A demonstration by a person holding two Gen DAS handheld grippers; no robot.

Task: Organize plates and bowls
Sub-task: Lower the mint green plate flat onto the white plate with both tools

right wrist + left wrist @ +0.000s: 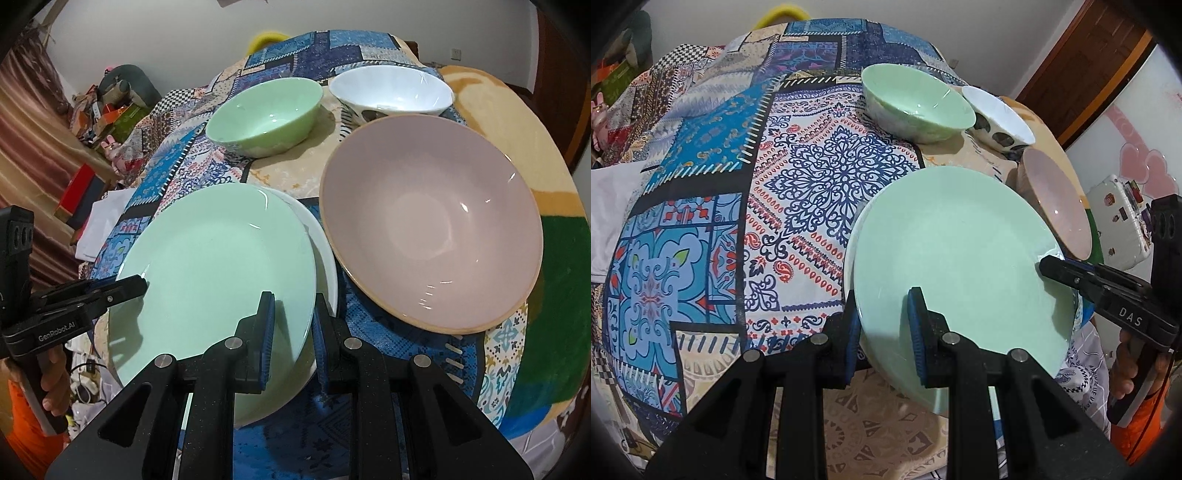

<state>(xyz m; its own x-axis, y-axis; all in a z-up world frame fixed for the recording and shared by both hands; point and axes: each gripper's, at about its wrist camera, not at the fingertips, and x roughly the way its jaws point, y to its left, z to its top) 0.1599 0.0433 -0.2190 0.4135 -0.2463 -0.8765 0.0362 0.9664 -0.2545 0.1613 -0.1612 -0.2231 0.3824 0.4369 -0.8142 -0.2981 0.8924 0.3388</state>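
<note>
1. Left wrist view: the left claw (884, 328) is clamped on the near rim of the round mint-green glazed plate (960, 258); the right claw (1047, 264) pinches the rim on the plate's right side. A two-sided hold likely keeps the wide plate level while it is set on the white plate (848, 258) showing just beneath its left edge.
2. Ahead of the left claw: pale green bowl (916, 99), white patterned bowl (997, 114), pink shallow bowl (1060, 206), on a patterned cloth (738, 184).
3. Right wrist view: right claw (293, 325) shut on the green plate's right rim; pink bowl just right of it, apart.
4. Count: two plates, three bowls.
</note>
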